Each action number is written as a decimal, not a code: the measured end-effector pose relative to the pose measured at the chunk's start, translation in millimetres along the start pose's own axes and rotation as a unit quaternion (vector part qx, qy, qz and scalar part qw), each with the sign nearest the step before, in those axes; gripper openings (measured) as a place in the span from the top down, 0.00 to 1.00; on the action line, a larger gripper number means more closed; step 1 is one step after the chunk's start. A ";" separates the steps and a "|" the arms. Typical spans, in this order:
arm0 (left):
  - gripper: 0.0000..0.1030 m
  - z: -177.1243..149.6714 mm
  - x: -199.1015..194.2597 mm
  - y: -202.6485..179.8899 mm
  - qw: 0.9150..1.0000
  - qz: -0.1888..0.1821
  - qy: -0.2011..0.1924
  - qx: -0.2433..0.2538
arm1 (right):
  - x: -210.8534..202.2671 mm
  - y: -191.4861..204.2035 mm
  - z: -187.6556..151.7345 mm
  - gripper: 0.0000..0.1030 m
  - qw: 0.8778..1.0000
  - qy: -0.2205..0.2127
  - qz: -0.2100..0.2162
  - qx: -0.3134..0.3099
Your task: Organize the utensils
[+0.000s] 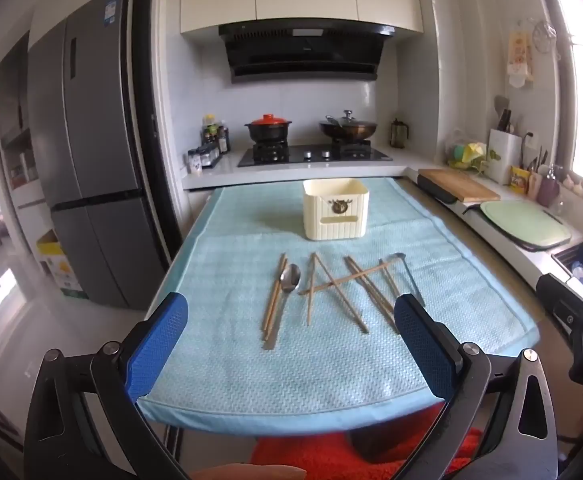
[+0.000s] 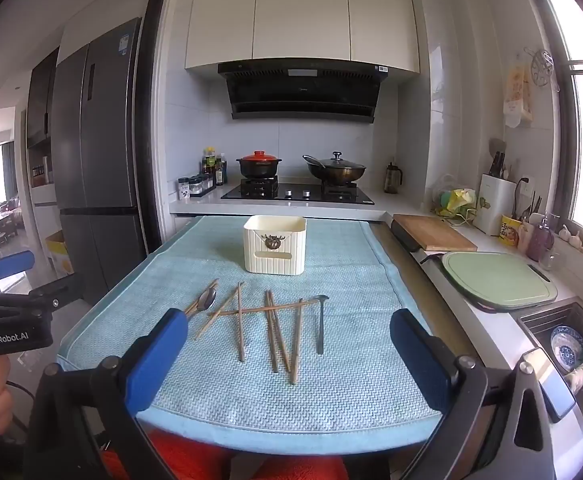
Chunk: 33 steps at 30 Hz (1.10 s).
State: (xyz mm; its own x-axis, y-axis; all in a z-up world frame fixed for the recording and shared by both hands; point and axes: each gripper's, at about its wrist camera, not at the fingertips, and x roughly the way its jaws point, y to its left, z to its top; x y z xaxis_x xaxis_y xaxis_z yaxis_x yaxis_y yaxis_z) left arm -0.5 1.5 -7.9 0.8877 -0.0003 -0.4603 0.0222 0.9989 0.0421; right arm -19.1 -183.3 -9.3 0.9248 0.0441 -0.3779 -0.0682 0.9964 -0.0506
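Several wooden chopsticks (image 1: 333, 284) lie scattered and crossed on a light blue mat (image 1: 231, 368), also in the right wrist view (image 2: 279, 332). A metal spoon (image 1: 289, 280) lies among the left chopsticks; it shows in the right wrist view (image 2: 205, 300). A second metal utensil (image 2: 320, 324) lies at the right (image 1: 409, 276). A cream ribbed holder box (image 1: 335, 209) stands empty behind them (image 2: 274, 245). My left gripper (image 1: 291, 312) is open, above the mat's front. My right gripper (image 2: 287, 328) is open and empty there too.
A stove with a red-lidded pot (image 1: 268, 128) and a wok (image 1: 347, 126) sits behind the mat. A wooden board (image 2: 433, 233), a green board (image 2: 495, 278) and a sink with a bowl (image 2: 567, 346) line the right counter. A fridge (image 1: 87, 152) stands left.
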 end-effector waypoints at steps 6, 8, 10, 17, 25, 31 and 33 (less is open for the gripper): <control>0.00 -7.6 5.5 -7.1 1.000 0.001 0.003 0.001 | 5.4 -3.5 -3.9 0.00 1.000 0.004 0.000 0.004; 0.00 -8.8 5.0 -8.7 1.000 0.002 0.003 0.002 | 5.4 -3.3 -4.2 0.00 1.000 0.004 0.000 0.004; 0.00 -5.8 4.8 -9.3 1.000 0.002 0.006 0.002 | 5.7 -3.6 -4.3 0.00 1.000 0.005 0.001 0.005; 0.00 -4.4 6.3 -10.9 1.000 0.002 0.011 0.004 | 6.4 -4.9 -4.6 0.00 1.000 0.007 0.001 0.008; 0.00 -1.1 6.5 -11.7 1.000 0.002 0.015 0.005 | 6.5 -5.3 -4.4 0.00 1.000 0.008 0.001 0.010; 0.00 0.7 7.2 -11.6 1.000 0.002 0.020 0.006 | 9.2 -8.4 -4.3 0.00 1.000 0.010 0.002 0.011; 0.00 1.1 7.3 -12.5 1.000 0.002 0.021 0.007 | 10.1 -10.0 -3.6 0.00 1.000 0.011 0.002 0.013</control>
State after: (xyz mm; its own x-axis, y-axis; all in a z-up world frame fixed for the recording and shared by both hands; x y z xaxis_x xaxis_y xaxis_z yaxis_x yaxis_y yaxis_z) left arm 6.3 -11.1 -10.8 0.8679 0.0055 -0.4967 0.0257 0.9981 0.0561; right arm -10.4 -193.1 -15.9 0.9158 0.0461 -0.3989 -0.0613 0.9978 -0.0256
